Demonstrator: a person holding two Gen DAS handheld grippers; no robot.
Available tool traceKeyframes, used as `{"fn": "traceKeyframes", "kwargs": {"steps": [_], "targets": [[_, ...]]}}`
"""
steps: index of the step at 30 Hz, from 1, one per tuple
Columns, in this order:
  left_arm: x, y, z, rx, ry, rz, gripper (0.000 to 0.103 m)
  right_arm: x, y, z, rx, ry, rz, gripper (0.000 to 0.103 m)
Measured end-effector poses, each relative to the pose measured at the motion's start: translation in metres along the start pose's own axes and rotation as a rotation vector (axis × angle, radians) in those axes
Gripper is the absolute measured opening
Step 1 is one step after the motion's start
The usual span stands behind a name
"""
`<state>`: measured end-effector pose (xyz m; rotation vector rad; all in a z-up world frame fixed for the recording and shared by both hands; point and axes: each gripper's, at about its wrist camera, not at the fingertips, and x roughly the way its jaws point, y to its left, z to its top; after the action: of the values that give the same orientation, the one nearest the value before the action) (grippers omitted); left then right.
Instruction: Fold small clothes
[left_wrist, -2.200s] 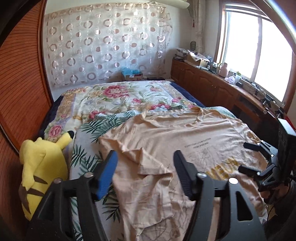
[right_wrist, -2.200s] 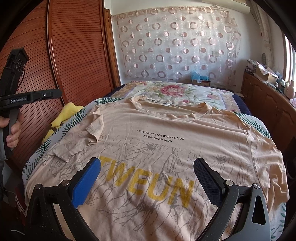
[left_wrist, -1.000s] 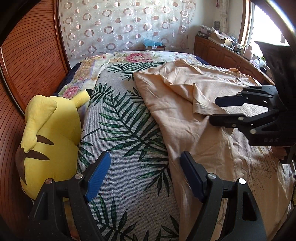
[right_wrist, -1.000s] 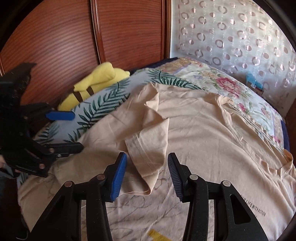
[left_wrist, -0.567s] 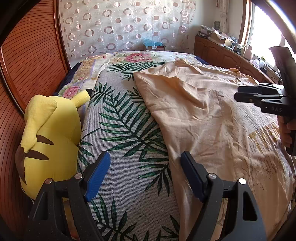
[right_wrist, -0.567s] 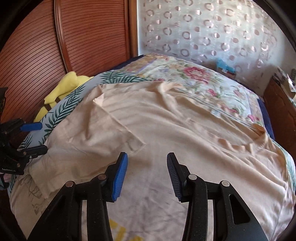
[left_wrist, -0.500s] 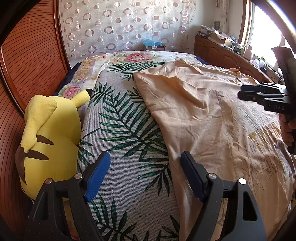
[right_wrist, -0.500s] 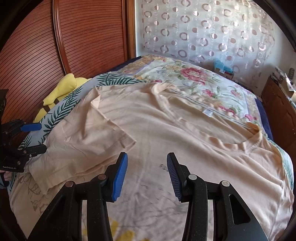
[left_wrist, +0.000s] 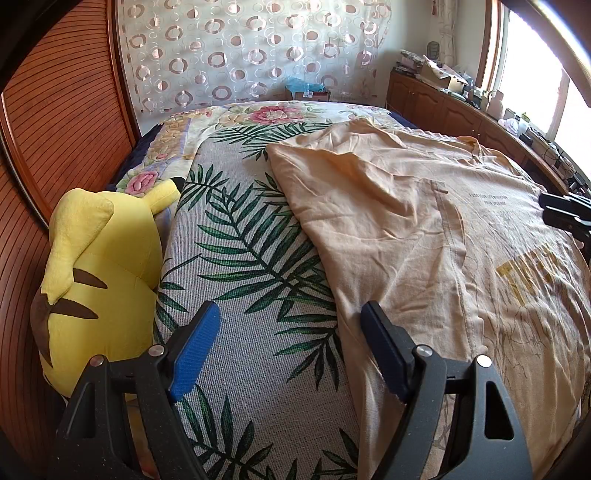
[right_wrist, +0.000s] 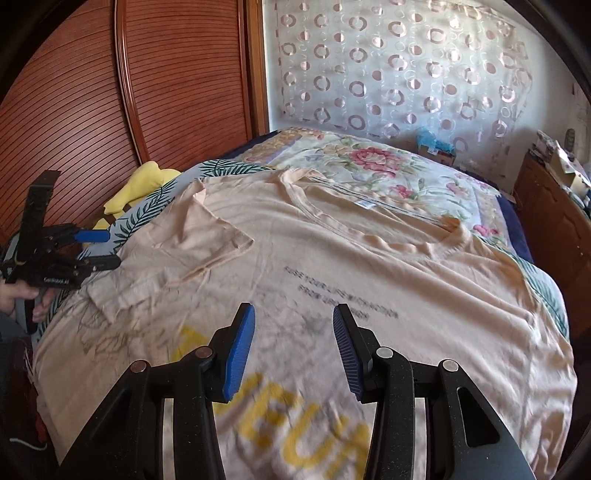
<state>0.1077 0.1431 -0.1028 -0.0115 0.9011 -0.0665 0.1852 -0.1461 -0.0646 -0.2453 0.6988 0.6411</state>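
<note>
Left wrist view: the left tongs (left_wrist: 288, 345) gape wide and hold nothing, above the palm-leaf bed cover (left_wrist: 243, 258), their right finger over the edge of the peach T-shirt (left_wrist: 413, 221). The shirt lies spread on the bed with 1 sleeve folded inward. A yellow plush toy (left_wrist: 99, 273) sits at the left.

Right wrist view: the right tongs (right_wrist: 293, 349) are parted, empty, above the T-shirt (right_wrist: 369, 266) near its printed text. The left tongs (right_wrist: 99, 249) are beside the shirt's left edge.
</note>
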Motion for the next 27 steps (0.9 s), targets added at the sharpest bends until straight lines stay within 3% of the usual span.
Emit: {"fn": "traceKeyframes", "kwargs": {"steps": [15, 27], "targets": [[0.000, 0.000, 0.000, 0.000, 0.000, 0.001, 0.079, -0.098, -0.039, -0.077, 0.119, -0.019, -0.177, 0.046], [-0.001, -0.001, 0.003, -0.008, 0.015, -0.012, 0.079, -0.141, -0.068, -0.095, 0.225, -0.042, -0.308, 0.062]]}}
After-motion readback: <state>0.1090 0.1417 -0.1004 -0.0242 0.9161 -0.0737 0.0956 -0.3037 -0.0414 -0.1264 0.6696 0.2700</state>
